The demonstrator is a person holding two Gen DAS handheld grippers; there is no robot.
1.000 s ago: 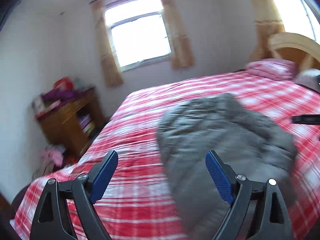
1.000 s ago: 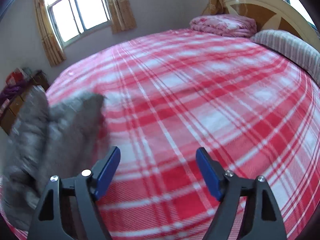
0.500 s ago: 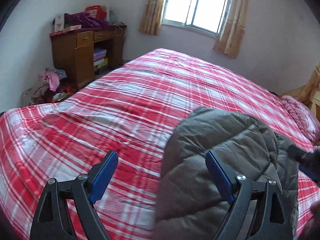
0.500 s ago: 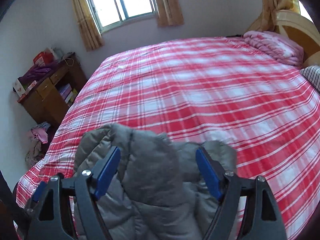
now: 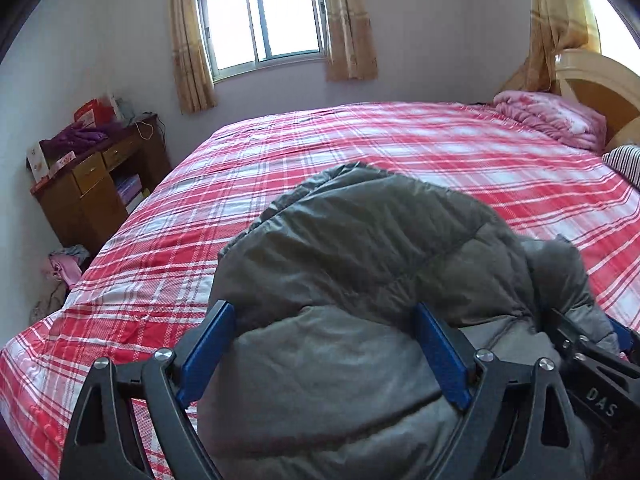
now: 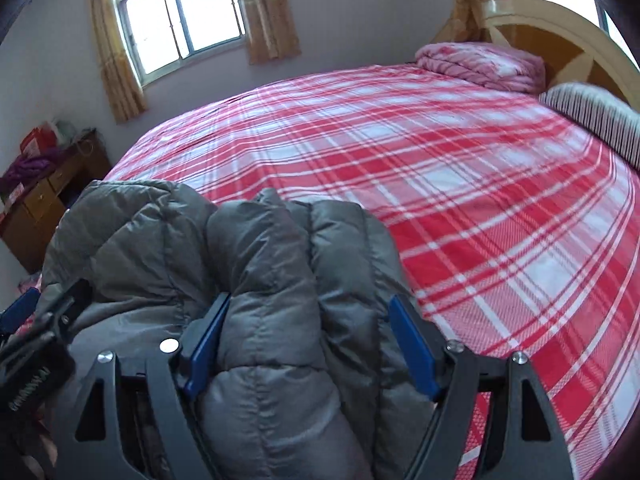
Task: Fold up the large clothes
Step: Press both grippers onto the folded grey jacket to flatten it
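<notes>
A bulky grey quilted jacket (image 5: 360,248) lies bunched up near the front edge of the bed with the red plaid sheet (image 5: 400,148). My left gripper (image 5: 322,312) straddles its near end, jaws wide, with padded cloth bulging between the blue pads. My right gripper (image 6: 310,302) does the same on the jacket (image 6: 260,248) a little further right, its jaws just as wide. The two grippers sit side by side: the right one shows at the left wrist view's right edge (image 5: 592,360), the left one at the right wrist view's left edge (image 6: 40,320). Neither pair of pads visibly squeezes the cloth.
A wooden desk (image 5: 92,184) with clutter stands left of the bed, with clothes on the floor (image 5: 64,268) beside it. A folded pink quilt (image 5: 552,120), a striped pillow (image 6: 592,116) and the headboard (image 6: 560,28) are at the far right. Plaid sheet (image 6: 480,200) stretches beyond the jacket.
Both grippers have swung in over the jacket. It lay off to one side of each view before; now it fills the gap between both pairs of jaws. Jaw width looks unchanged.
</notes>
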